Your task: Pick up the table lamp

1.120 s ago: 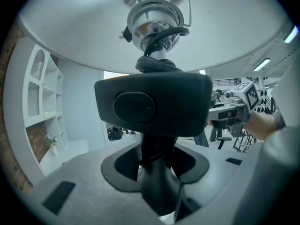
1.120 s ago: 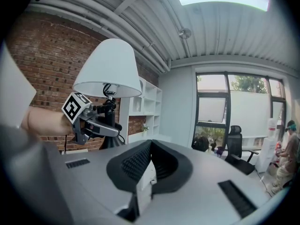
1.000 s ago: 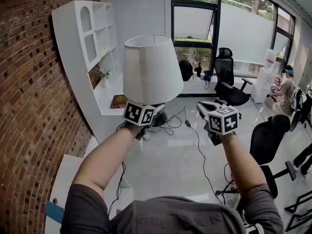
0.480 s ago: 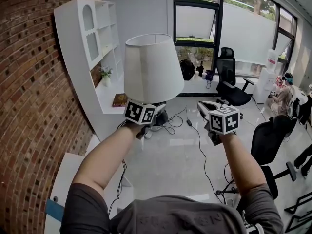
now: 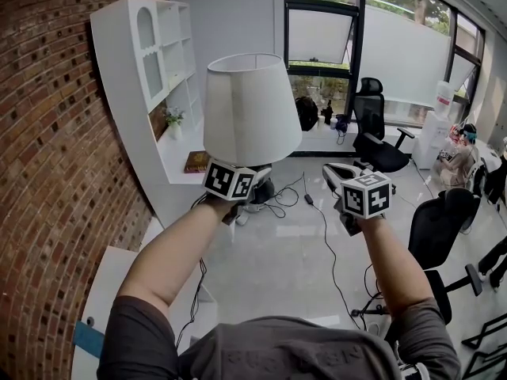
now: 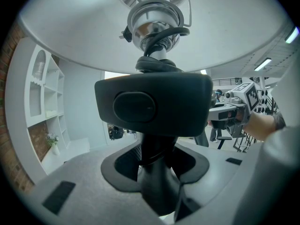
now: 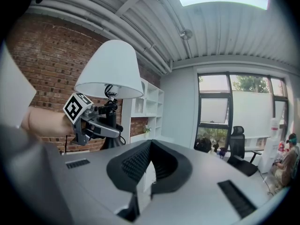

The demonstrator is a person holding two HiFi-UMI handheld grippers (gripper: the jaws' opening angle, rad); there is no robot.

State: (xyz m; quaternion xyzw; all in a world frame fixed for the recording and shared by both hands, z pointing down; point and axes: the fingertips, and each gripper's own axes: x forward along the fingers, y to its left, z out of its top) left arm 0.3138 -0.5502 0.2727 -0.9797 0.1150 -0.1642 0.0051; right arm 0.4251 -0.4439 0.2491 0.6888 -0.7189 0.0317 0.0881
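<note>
The table lamp is off the ground, level with my chest, its white shade upright above my left gripper. That gripper is shut on the lamp's black stem, just under a black box-shaped part and the chrome bulb socket. From the right gripper view I see the shade and the left gripper off to the left. My right gripper hovers apart to the lamp's right. It is shut and holds nothing, its pads meeting in its own view.
A brick wall and a white shelf unit stand on the left. Cables trail over the pale floor. Black office chairs stand by the windows, and a person sits far right. A white tabletop lies below left.
</note>
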